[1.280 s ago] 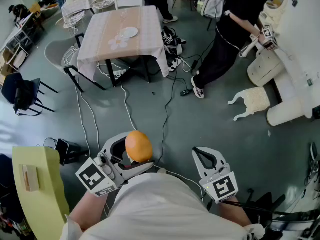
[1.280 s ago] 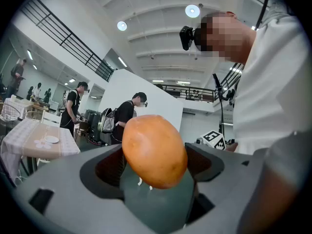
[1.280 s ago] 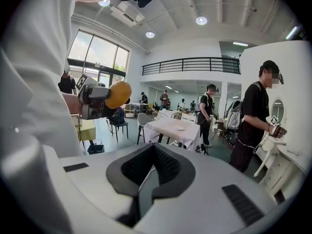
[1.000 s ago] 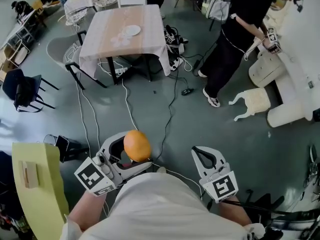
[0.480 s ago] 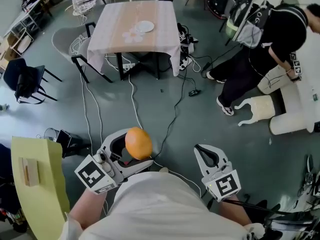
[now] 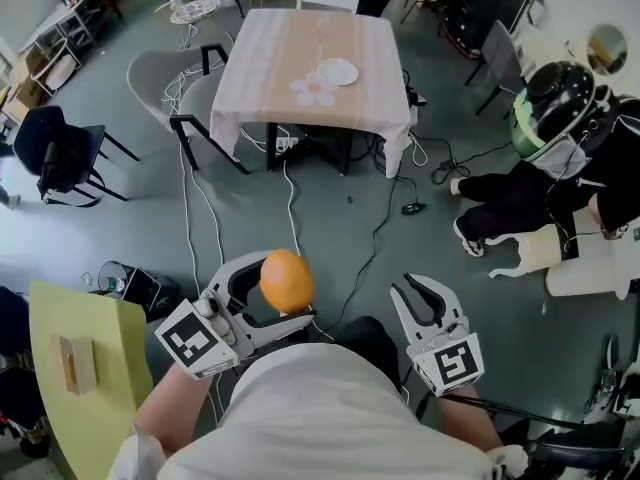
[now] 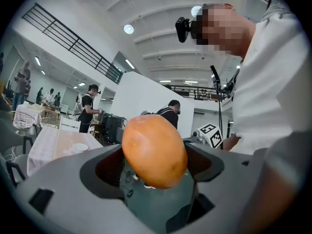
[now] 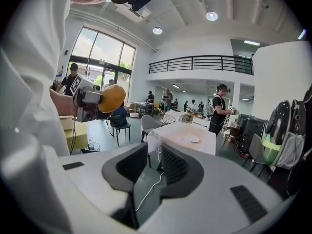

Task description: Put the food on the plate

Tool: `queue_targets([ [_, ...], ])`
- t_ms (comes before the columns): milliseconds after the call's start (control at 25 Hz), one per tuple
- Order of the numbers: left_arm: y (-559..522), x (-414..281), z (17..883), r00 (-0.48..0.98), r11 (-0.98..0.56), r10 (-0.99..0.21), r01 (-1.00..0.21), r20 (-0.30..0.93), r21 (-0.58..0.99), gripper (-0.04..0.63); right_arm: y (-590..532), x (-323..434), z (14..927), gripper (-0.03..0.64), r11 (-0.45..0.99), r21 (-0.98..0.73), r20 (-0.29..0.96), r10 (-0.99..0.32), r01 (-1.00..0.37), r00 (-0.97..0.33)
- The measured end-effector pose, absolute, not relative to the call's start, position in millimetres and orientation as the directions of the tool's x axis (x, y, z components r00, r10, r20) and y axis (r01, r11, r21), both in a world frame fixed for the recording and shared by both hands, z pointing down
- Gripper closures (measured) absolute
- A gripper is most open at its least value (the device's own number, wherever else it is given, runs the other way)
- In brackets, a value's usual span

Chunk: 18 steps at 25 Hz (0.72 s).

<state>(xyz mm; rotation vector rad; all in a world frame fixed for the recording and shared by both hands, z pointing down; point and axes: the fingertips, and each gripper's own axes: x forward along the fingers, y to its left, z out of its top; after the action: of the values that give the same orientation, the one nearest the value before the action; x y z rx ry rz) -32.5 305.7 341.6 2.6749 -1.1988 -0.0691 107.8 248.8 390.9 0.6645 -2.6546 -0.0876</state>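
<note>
A round orange food item (image 6: pixel 286 281) is clamped in my left gripper (image 6: pixel 283 286), held in the air just in front of my chest. In the left gripper view the food (image 7: pixel 154 151) fills the space between the jaws. A white plate (image 6: pixel 337 72) lies on the far table (image 6: pixel 270 63) with a pale cloth, well away from both grippers. The plate is also small at the left of the left gripper view (image 7: pixel 79 147) and in the right gripper view (image 8: pixel 194 139). My right gripper (image 6: pixel 417 290) hangs beside the left, jaws a narrow gap apart and holding nothing.
Cables (image 6: pixel 372 243) snake over the grey floor between me and the table. Chairs (image 6: pixel 62 158) stand at the left and round the table. A yellow-green cabinet (image 6: pixel 75 368) is at my left. A person (image 6: pixel 560 168) bends over white furniture at the right.
The head view has swung, so the table and plate now sit further right and nearer centre. The person at the right has bent lower. The food stays in the left gripper.
</note>
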Motion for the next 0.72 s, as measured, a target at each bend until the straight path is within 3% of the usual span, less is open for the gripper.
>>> queue_targets([
  [280, 264.8, -82.5, 357.5, 0.620, -0.595, -0.784, -0.764, 0.030, 0.252, 0.195, 204.3, 69.4, 392.0, 0.528, 0.891, 0.164, 0.406, -0.451, -0.422, -0.795],
  [720, 111.4, -77.0, 357.5, 0.561, -0.531, -0.825, -0.810, 0.068, 0.247, 0.195, 49.6, 57.4, 386.5, 0.528, 0.926, 0.143, 0.367, -0.378, -0.350, -0.850],
])
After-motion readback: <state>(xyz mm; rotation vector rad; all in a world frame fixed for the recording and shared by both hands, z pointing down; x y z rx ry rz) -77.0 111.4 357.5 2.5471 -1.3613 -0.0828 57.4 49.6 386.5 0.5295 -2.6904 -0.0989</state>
